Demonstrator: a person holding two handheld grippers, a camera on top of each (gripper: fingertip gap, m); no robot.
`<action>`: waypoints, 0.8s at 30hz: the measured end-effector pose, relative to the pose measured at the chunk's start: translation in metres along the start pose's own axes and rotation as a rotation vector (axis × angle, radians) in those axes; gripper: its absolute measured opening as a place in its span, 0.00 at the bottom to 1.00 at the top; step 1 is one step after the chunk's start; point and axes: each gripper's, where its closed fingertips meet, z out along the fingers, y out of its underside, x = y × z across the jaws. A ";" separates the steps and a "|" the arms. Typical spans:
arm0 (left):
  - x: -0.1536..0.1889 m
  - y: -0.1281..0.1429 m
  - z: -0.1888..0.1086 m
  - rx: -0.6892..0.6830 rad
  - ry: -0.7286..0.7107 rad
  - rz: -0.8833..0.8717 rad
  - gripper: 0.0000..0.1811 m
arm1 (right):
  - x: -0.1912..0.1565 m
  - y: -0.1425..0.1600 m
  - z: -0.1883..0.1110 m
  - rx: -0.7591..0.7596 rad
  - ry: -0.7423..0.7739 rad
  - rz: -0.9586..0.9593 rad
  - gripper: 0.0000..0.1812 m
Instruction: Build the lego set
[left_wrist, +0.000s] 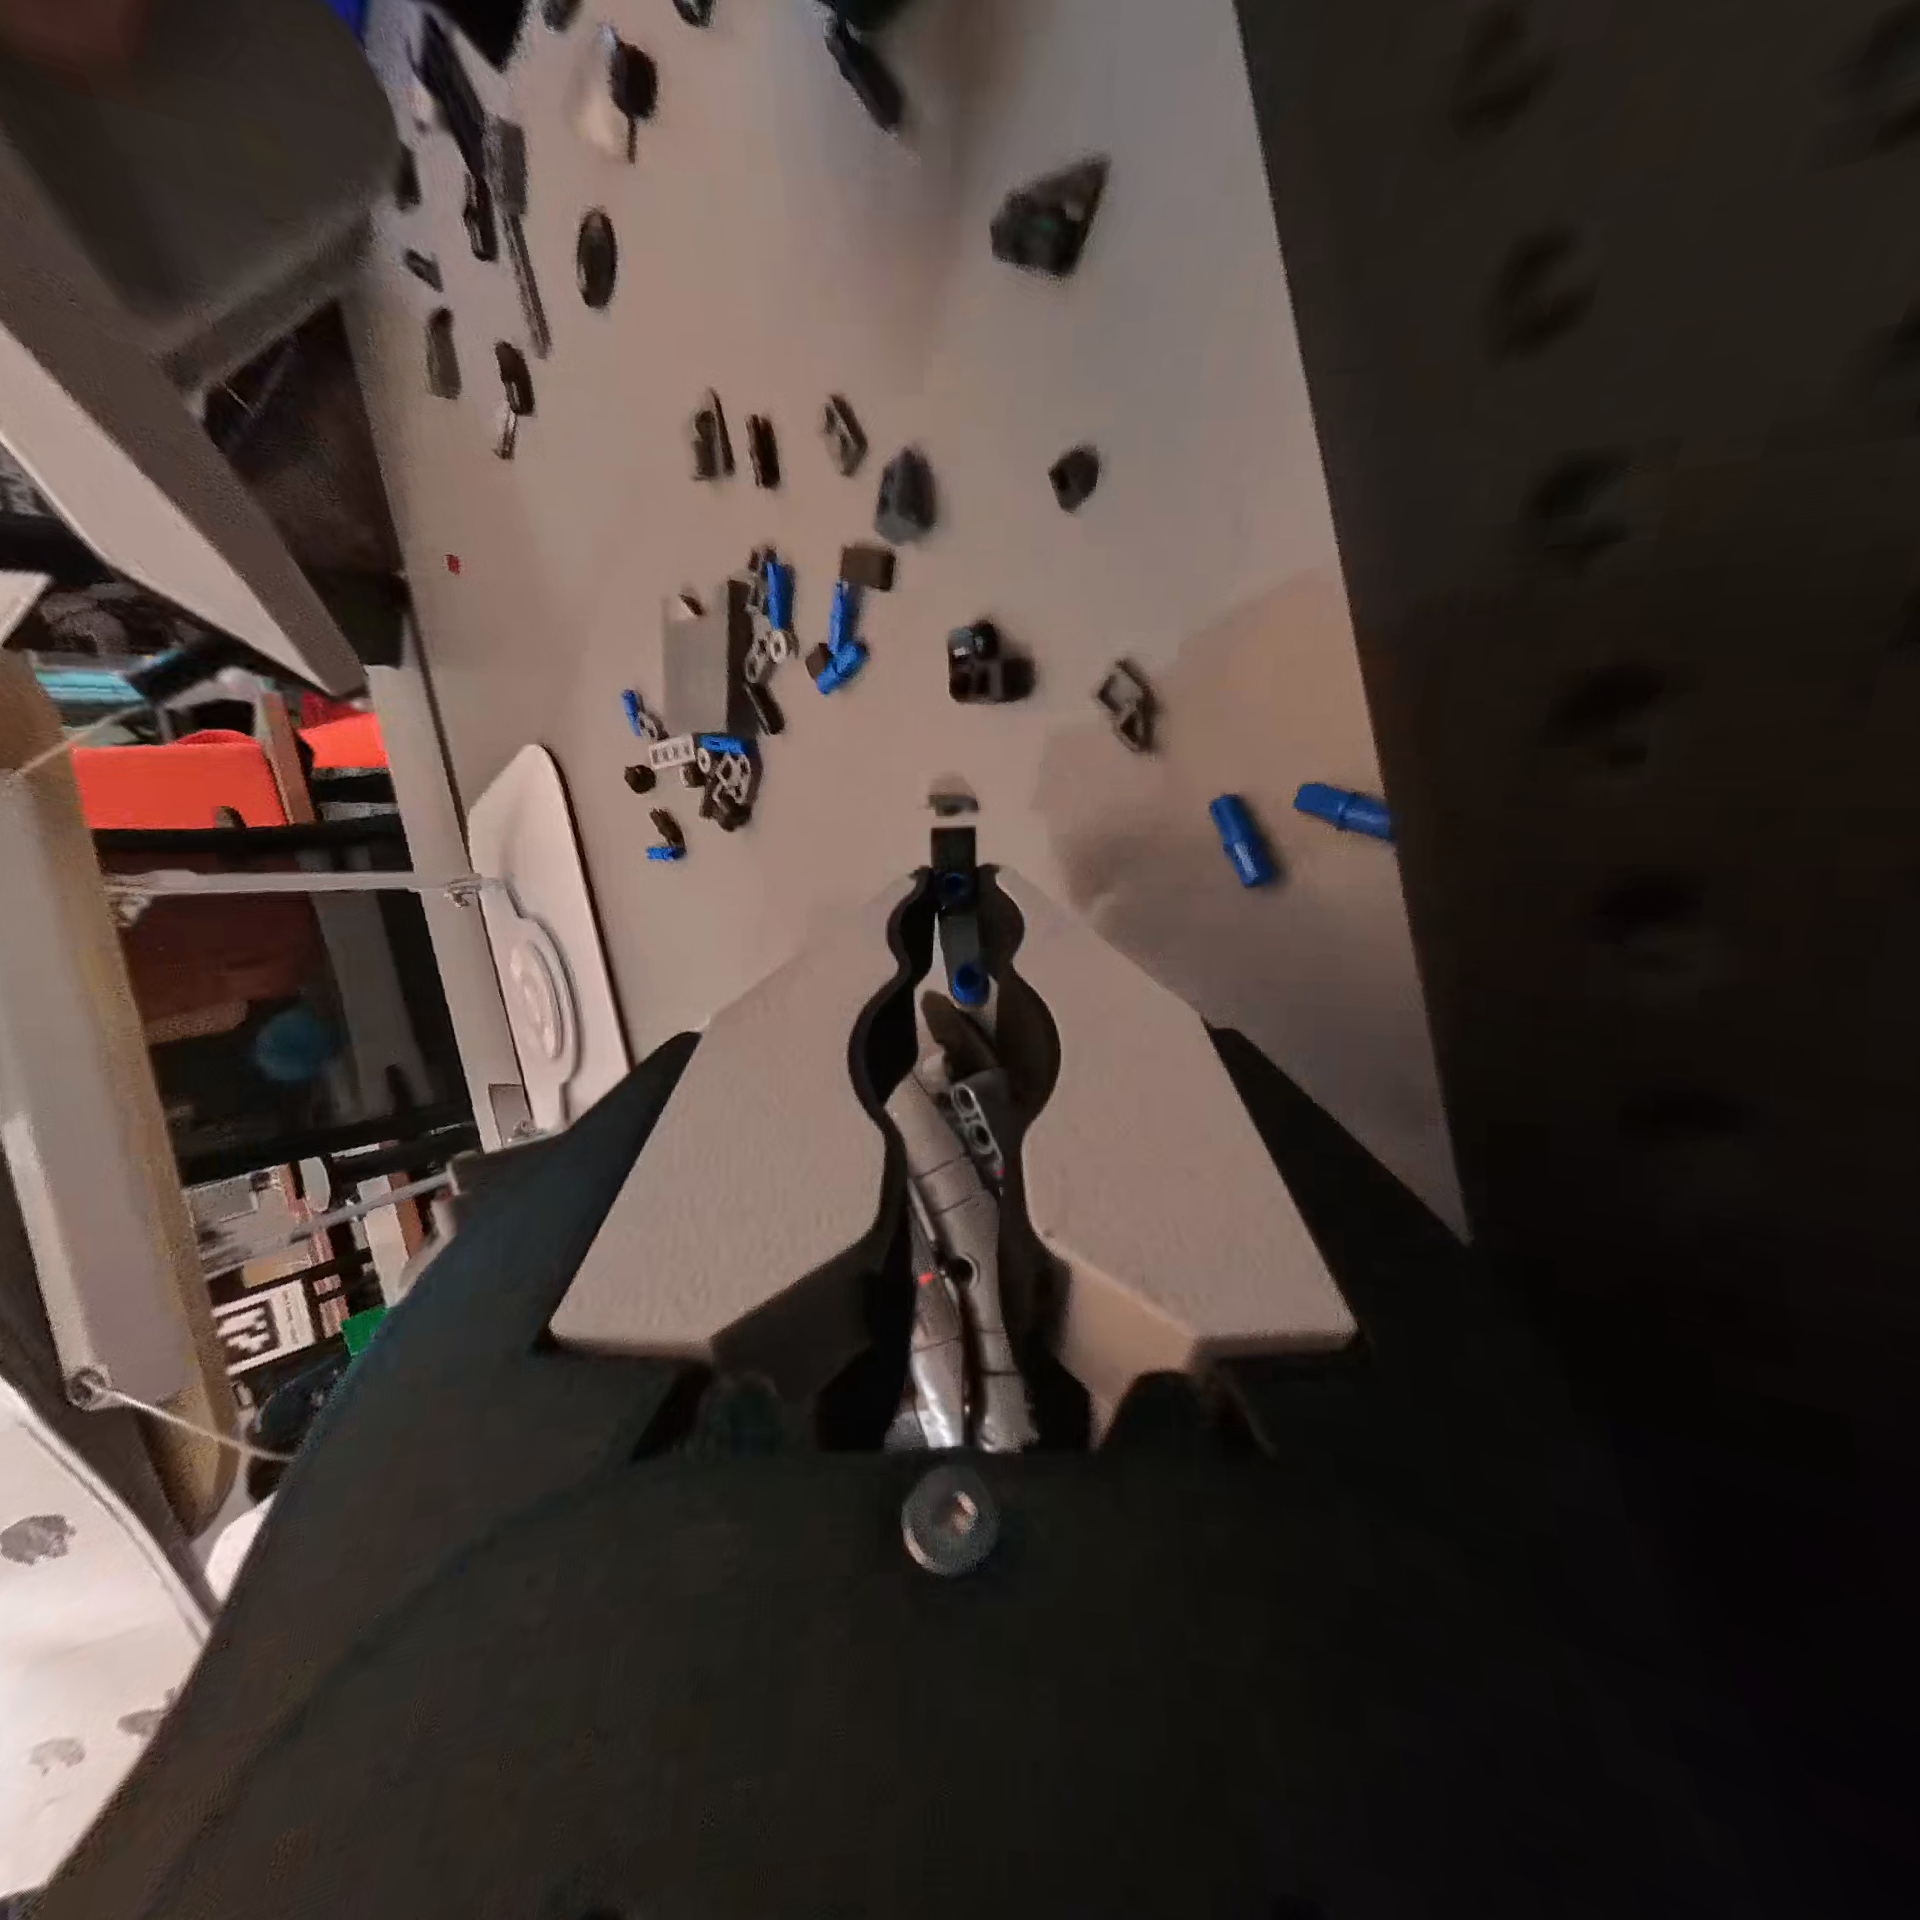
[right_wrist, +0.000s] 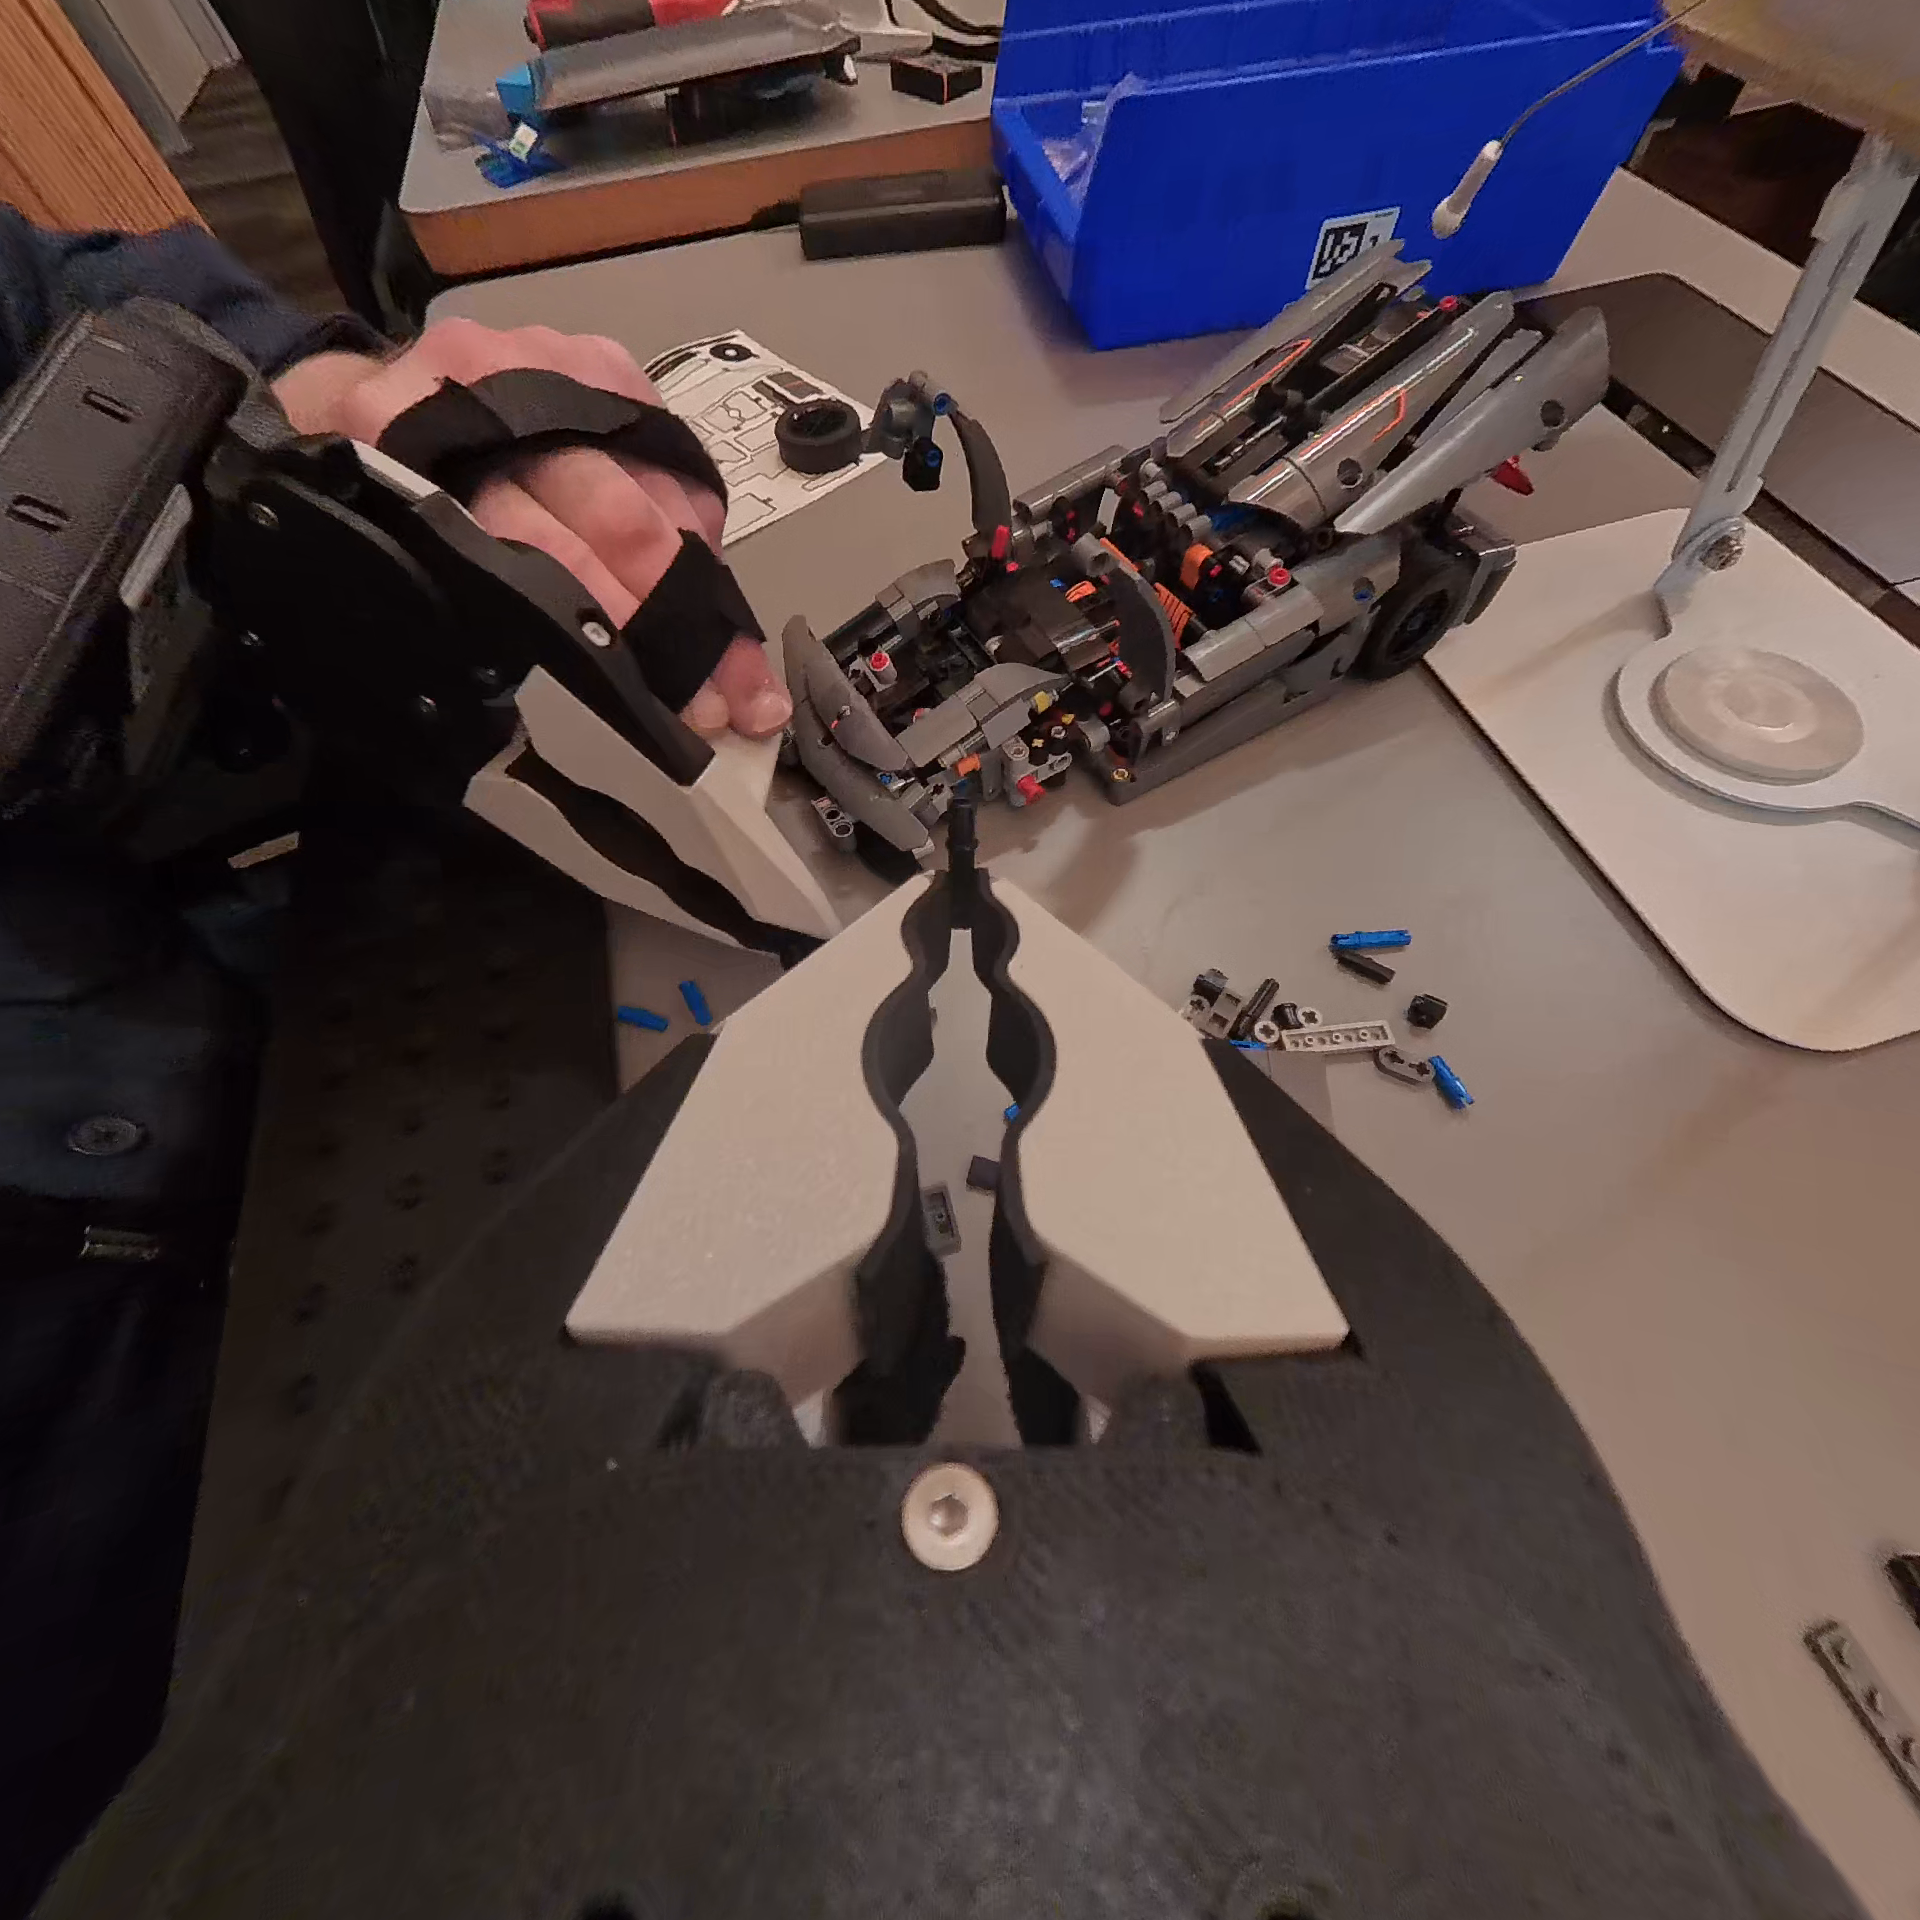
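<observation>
1. The lego car (right_wrist: 1164, 613) is sitting mid-bench.
2. The right gripper (right_wrist: 961, 894) is pinching a black pin (right_wrist: 960, 842), its tip just before the car's front.
3. The left gripper (left_wrist: 954, 883) is clamping a dark beam (left_wrist: 958, 920) carrying blue pins.
4. The blue bin (right_wrist: 1299, 177) is standing at the bench's far edge; contents unclear.
5. Loose pieces (right_wrist: 1340, 1023) are lying toward the near right.

The car model (right_wrist: 1174, 613) sits on the table (right_wrist: 1558, 1299) at twelve o'clock from the right gripper (right_wrist: 958, 894); the bin (right_wrist: 1299, 156) stands behind it at one o'clock. Loose pieces (right_wrist: 1340, 1023) lie at three o'clock; the left gripper (right_wrist: 800, 831) rests at ten o'clock, beside the model.
</observation>
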 end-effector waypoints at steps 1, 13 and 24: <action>0.002 0.004 0.001 -0.010 0.009 0.004 0.03 | 0.000 0.001 0.001 -0.007 -0.001 -0.004 0.01; 0.017 0.010 -0.012 0.060 0.104 -0.060 0.18 | -0.012 0.013 0.016 -0.107 -0.018 -0.077 0.01; 0.030 0.013 -0.011 0.068 0.150 -0.024 0.06 | -0.017 0.012 0.018 -0.115 -0.035 -0.097 0.01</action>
